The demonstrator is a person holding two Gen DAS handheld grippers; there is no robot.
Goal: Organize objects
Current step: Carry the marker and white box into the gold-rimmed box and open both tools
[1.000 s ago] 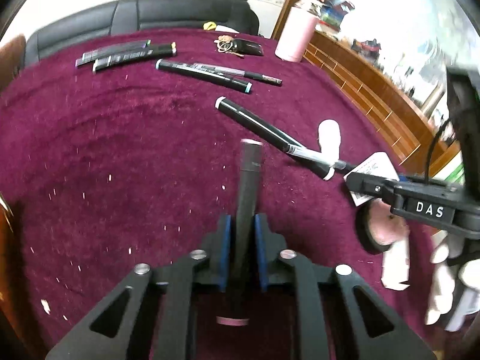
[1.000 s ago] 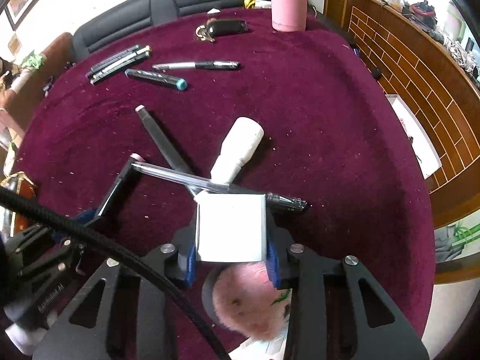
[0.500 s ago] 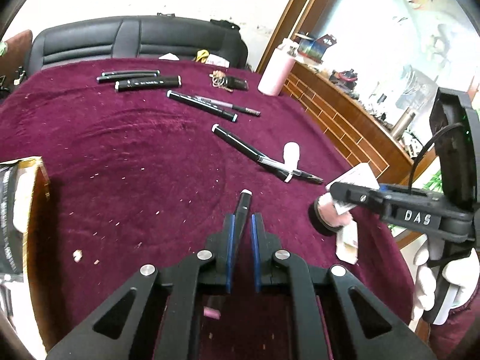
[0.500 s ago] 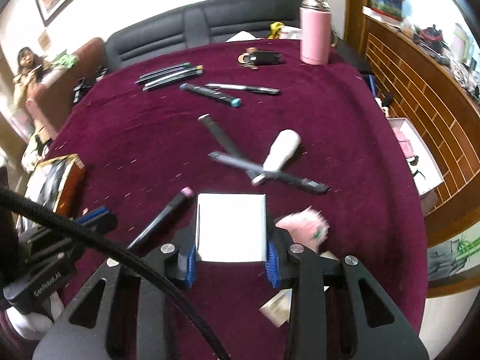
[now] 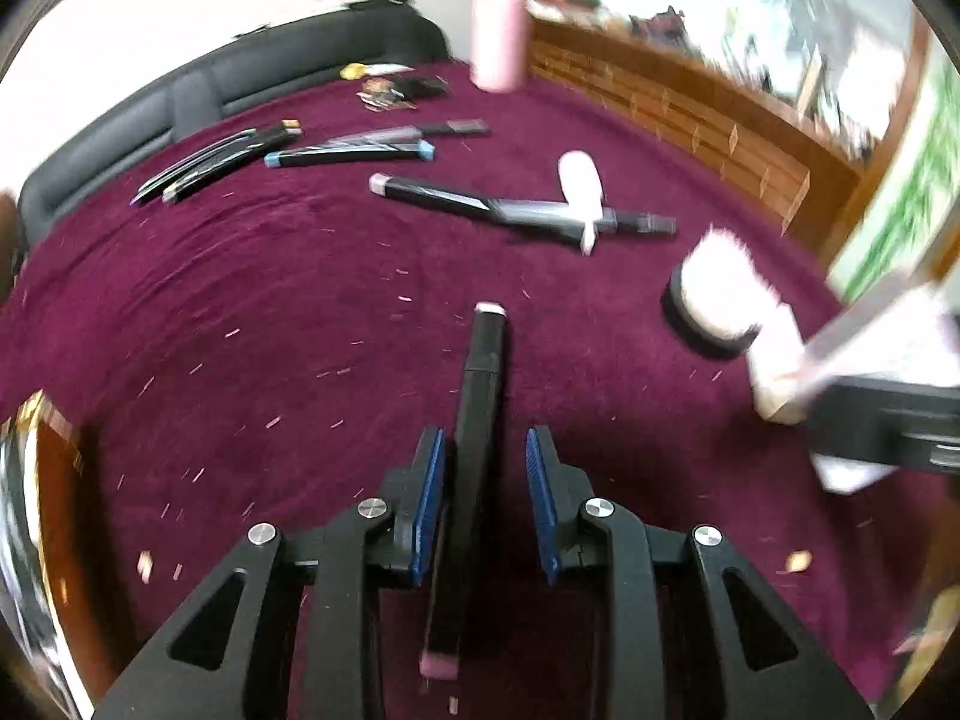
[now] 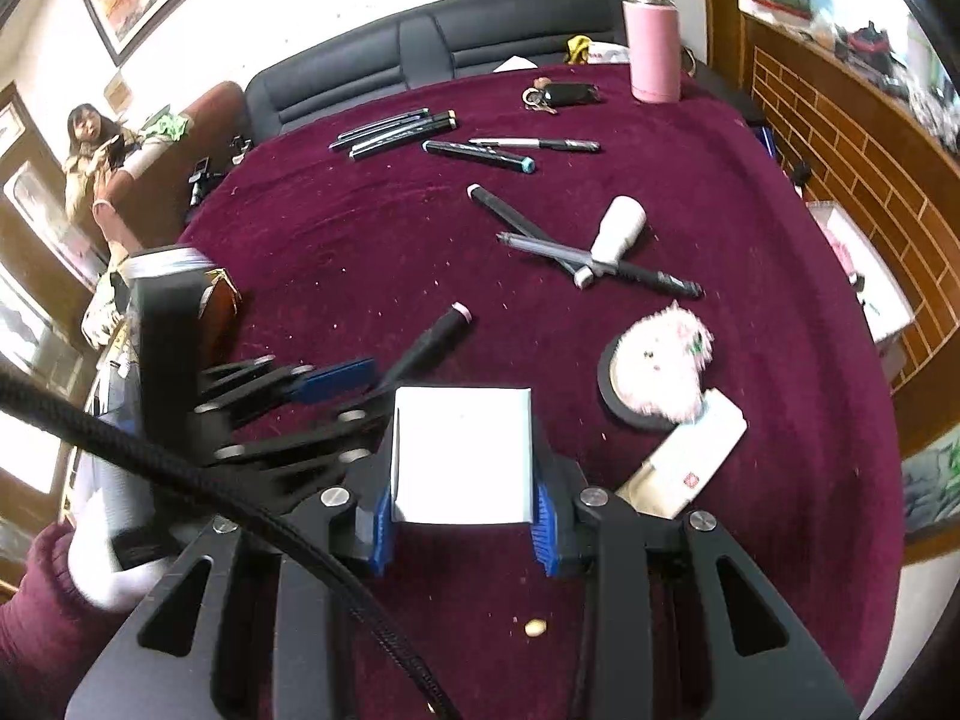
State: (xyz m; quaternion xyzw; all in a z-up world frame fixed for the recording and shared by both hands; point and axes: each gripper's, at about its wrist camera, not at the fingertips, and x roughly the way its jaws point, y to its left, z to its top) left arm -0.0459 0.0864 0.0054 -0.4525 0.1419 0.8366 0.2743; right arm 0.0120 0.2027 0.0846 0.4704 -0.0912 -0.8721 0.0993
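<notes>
My left gripper (image 5: 485, 450) has its jaws apart around a black marker with a pink cap (image 5: 480, 396) that lies between them; a gap shows on each side. It also shows in the right wrist view (image 6: 429, 342). My right gripper (image 6: 461, 516) is shut on a white square box (image 6: 461, 456), held above the maroon table (image 6: 360, 252). A marker, a pen and a white bottle (image 6: 618, 228) lie crossed mid-table. Several more markers (image 6: 396, 129) lie at the far side.
A pink fluffy puff on a black disc (image 6: 660, 366) and a white card packet (image 6: 690, 456) lie to the right. A pink flask (image 6: 651, 42) and keys (image 6: 558, 96) stand at the far edge. A brown box (image 6: 219, 312) sits at the left edge.
My left gripper's jaws have opened around the marker, which was clamped before. Both grippers have shifted and turned; the right one still holds the white box.
</notes>
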